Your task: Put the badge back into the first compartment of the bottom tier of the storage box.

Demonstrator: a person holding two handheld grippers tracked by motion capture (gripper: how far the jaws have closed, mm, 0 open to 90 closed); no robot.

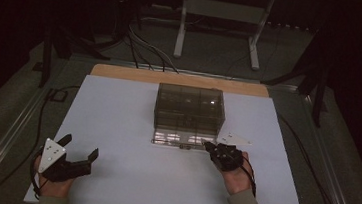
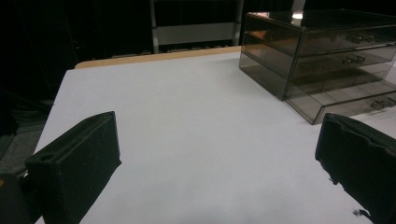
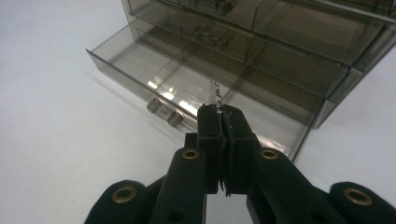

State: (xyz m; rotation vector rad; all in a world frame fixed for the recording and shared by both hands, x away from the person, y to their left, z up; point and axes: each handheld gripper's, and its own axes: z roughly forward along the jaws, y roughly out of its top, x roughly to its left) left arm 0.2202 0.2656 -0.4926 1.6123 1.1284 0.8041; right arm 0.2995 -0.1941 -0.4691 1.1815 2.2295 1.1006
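- At the lower right of the high view, your right gripper (image 1: 208, 146) sits just at the right end of the pulled-out bottom drawer (image 1: 177, 141) of the smoky clear drawer box (image 1: 189, 108).
- Its jaws are clenched together, and in the right gripper view a small silvery chain-like piece (image 3: 214, 94) sticks up from between the tips of your right gripper (image 3: 223, 110); what exactly it is, you cannot tell from these frames.
- That piece hangs over the open bottom drawer (image 3: 196, 88), near its front wall and toward the right of the two stubby knobs (image 3: 163, 113) on the drawer front.
- The drawer is divided into compartments, and the piece is above the one to the right of the middle divider in the right gripper view.
- Your left gripper (image 1: 78, 147) rests at the lower left of the high view, well apart from the drawer box, on the white table sheet (image 1: 117, 116).
- Its jaws are spread wide with nothing between them; in the left gripper view your left gripper (image 2: 217, 149) shows one black jaw at the lower left and the other at the lower right, with bare white sheet (image 2: 187, 121) between.
- In that same view the drawer box (image 2: 322, 51) stands at the upper right, three drawers high, with the lowest drawer (image 2: 355, 105) drawn out toward you.
- Along the far edge of the table, at the upper middle of the high view, a strip of bare wood (image 1: 121, 72) shows beyond the white sheet.
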